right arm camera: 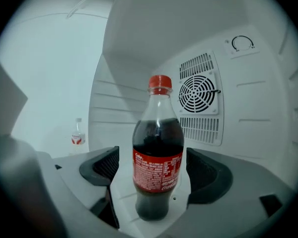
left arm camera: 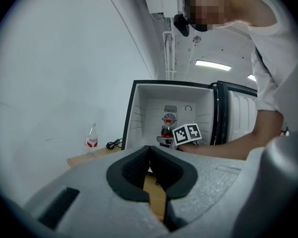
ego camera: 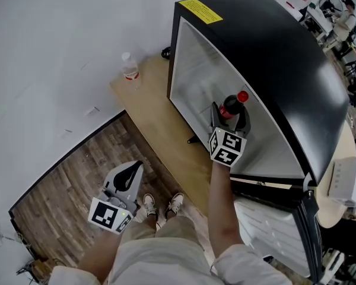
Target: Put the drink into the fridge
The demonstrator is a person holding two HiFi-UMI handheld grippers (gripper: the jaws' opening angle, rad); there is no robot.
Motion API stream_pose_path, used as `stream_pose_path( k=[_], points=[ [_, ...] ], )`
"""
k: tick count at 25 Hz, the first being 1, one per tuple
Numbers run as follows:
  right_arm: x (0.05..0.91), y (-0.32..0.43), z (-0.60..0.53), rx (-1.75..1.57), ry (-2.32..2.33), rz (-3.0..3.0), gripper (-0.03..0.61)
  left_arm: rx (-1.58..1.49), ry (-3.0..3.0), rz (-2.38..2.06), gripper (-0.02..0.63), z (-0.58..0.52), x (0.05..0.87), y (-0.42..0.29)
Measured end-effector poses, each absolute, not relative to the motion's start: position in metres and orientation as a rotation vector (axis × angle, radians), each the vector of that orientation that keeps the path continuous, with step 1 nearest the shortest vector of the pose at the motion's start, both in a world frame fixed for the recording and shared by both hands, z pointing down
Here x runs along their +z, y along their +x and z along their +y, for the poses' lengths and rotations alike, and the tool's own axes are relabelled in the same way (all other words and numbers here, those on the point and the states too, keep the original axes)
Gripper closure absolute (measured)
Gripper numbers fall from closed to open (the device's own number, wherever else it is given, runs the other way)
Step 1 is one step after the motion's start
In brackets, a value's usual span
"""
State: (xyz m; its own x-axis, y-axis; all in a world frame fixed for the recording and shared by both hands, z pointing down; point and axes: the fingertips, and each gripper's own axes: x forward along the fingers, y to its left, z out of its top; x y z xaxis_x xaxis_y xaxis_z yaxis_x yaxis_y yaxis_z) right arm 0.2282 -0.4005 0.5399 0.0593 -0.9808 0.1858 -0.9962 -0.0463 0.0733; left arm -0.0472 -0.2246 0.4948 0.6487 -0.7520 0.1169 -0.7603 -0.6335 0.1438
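While the right arm [ego camera: 223,200] stretched into the fridge [ego camera: 285,52], right hand-held gripper [right arm camera: 157,171] stood open astride the upright cola bottle [right arm camera: 158,150]; left hand-held gripper [left arm camera: 150,155] hung closed, empty.

The bottle [right arm camera: 158,152] stands between the parted jaws of the right gripper [right arm camera: 156,175], narrow gaps beside

one cola bottle [right arm camera: 158,152]; one water bottle [ego camera: 130,69]; one fridge [ego camera: 273,46]
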Motion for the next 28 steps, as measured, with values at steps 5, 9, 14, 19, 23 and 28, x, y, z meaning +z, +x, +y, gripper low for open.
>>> stream_pose_path(
  k=[5,9,14,19,23,28],
  points=[
    [0.534,0.220,-0.378,0.126,2.131,-2.040,0.192,0.038,2.693,-1.231,0.598,-0.213,0.490,-0.050],
    [0.529,0.209,-0.358,0.125,2.108,-2.056,0.221,0.013,2.706,-1.224,0.598,-0.202,0.483,-0.056],
    [0.522,0.177,-0.340,0.105,2.036,-2.106,0.318,-0.027,2.710,-1.245,0.598,-0.189,0.475,-0.068],
    [0.510,0.155,-0.321,0.079,1.997,-2.148,0.446,-0.053,2.726,-1.266,0.598,-0.175,0.466,-0.081],
    [0.493,0.141,-0.298,0.034,1.953,-2.181,0.577,-0.078,2.724,-1.278,0.598,-0.164,0.461,-0.093],
    [0.470,0.120,-0.276,0.040,1.880,-2.292,0.578,-0.111,2.733,-1.324,0.598,-0.158,0.448,-0.110]
  ],
)
